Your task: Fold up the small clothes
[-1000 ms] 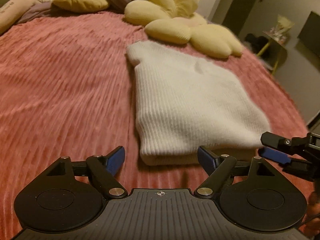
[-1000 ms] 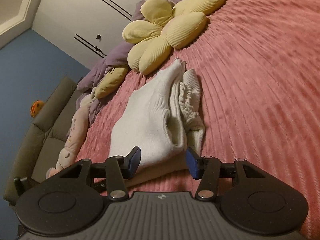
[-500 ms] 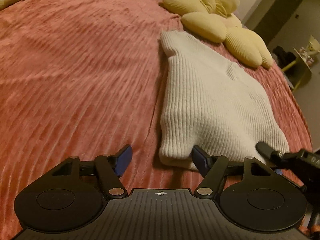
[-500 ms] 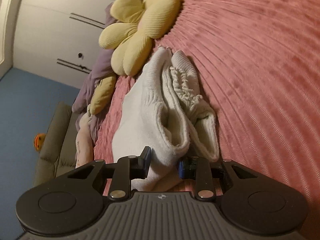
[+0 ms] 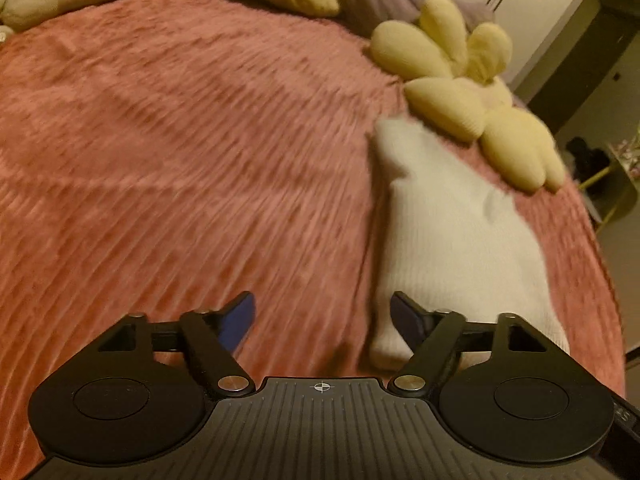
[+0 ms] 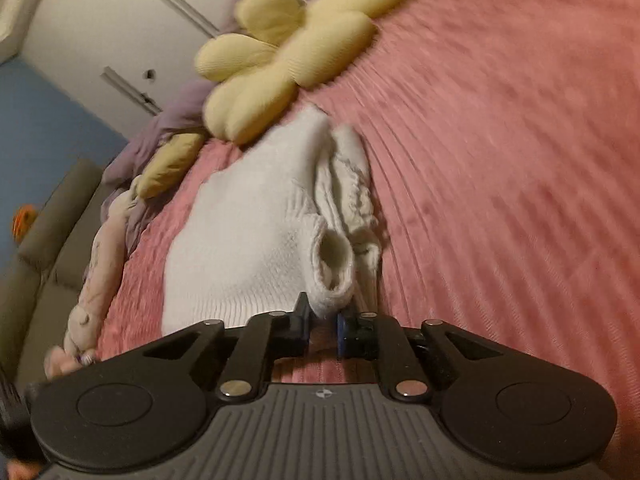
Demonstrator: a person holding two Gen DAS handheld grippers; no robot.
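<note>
A white ribbed knit garment [image 5: 452, 236] lies folded on the pink bedspread [image 5: 180, 168]. It also shows in the right wrist view [image 6: 248, 240], with folded layers along its right side. My left gripper [image 5: 322, 320] is open over the bedspread, its right finger at the garment's near left corner. My right gripper [image 6: 324, 322] is shut on the garment's near folded edge.
A yellow flower-shaped pillow [image 5: 468, 92] lies just beyond the garment, seen too in the right wrist view [image 6: 288, 52]. Purple bedding [image 6: 172, 120] and a plush toy [image 6: 100, 256] lie along the bed's left side. A grey sofa [image 6: 44, 248] stands beyond.
My right gripper moved in and closed on the garment's near edge. My left gripper stayed open and shifted left, so the garment now sits to its right.
</note>
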